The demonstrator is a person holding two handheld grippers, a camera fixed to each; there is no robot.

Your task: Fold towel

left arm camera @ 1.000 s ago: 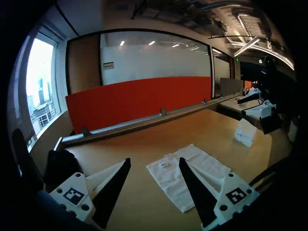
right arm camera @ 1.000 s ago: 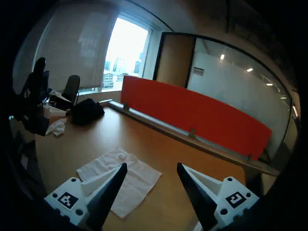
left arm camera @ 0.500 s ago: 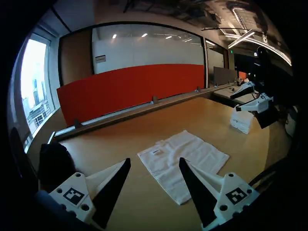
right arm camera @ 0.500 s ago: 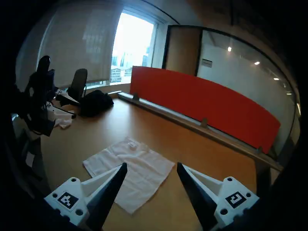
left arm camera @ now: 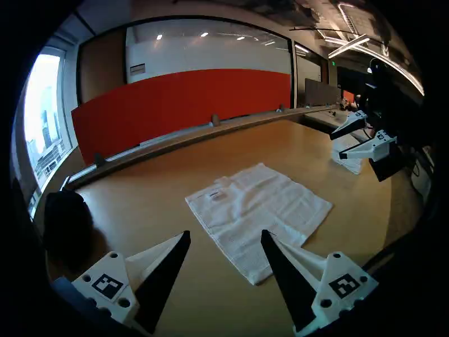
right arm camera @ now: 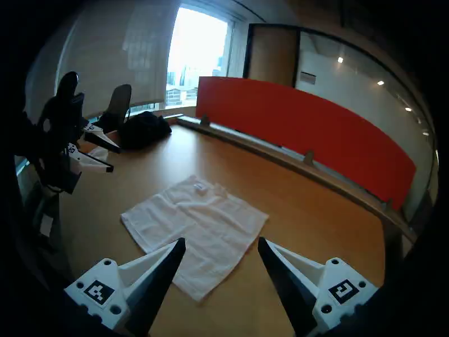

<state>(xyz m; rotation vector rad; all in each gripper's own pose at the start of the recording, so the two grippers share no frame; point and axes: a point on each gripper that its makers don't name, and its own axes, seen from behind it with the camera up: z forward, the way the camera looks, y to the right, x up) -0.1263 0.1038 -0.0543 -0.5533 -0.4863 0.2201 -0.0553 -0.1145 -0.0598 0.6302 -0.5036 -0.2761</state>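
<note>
text: none legible | towel tag (left arm camera: 215, 195) — too small | wall sign (left arm camera: 137, 69) — blurred

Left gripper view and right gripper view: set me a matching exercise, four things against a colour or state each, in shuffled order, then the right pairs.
Things:
1. towel
2. partition
3. bundle
4. left gripper

Colours or states:
a. red, standing along the far edge of the table
b. open, holding nothing
c. black, lying in a heap
d. white, spread flat

Pairs: 1-d; 2-a; 3-c; 4-b
</note>
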